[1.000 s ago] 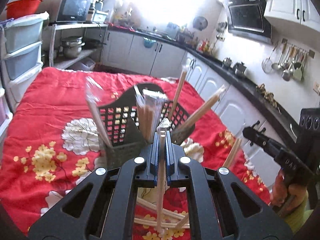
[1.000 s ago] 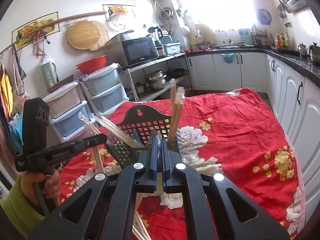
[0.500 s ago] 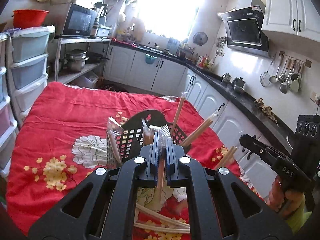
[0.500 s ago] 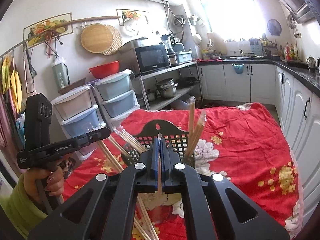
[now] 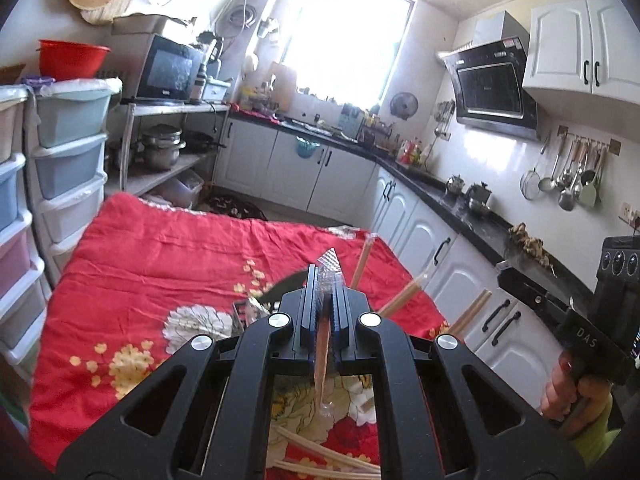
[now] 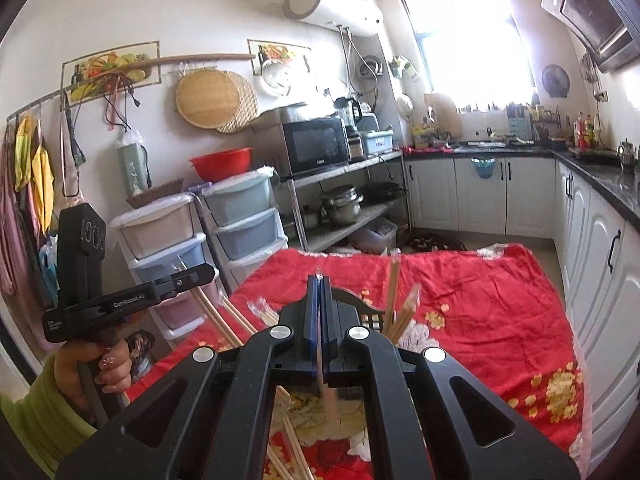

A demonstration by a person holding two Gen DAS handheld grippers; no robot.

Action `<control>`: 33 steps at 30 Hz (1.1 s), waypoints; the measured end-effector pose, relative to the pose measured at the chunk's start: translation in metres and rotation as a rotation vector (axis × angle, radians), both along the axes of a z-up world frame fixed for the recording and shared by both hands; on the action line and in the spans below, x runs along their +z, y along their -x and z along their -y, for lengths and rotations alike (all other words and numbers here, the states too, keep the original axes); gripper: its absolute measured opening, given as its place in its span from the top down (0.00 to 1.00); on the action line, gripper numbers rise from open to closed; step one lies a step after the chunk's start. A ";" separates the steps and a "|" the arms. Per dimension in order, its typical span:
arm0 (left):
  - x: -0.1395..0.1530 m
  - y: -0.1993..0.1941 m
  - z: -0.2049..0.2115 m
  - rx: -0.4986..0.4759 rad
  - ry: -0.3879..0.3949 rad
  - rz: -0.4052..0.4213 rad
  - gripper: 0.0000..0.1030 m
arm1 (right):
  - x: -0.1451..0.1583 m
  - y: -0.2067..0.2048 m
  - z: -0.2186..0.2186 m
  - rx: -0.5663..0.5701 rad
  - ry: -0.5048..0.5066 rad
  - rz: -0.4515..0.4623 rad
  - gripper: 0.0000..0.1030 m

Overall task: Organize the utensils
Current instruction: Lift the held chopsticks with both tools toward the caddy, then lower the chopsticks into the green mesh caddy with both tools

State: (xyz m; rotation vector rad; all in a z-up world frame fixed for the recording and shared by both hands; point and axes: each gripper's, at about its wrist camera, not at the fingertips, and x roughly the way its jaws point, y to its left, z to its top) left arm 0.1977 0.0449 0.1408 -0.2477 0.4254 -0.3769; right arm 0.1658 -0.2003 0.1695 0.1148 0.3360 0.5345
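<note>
over red floral cloth (image 5: pixel 168 256), left gripper (image 5: pixel 325 300) & right gripper (image 6: pixel 319 304) fingers each clamped on wrapped chopsticks (image 5: pixel 321 344).

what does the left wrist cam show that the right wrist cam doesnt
Only the left wrist view shows the range hood and the hanging ladles. Only the right wrist view shows the water heater and the round boards. Both show the red cloth, the microwave, and each gripper shut on wrapped chopsticks: left gripper, right gripper.
</note>
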 end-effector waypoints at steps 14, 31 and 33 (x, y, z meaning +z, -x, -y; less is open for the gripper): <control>0.050 0.005 -0.016 0.081 -0.001 0.126 0.97 | 0.044 -0.003 -0.014 0.007 -0.006 0.107 0.99; 0.064 -0.014 -0.009 0.197 -0.065 0.200 0.97 | 0.068 -0.029 -0.027 0.049 -0.073 0.168 0.99; 0.062 -0.016 -0.007 0.207 -0.075 0.206 0.97 | 0.068 -0.035 -0.027 0.047 -0.083 0.162 0.99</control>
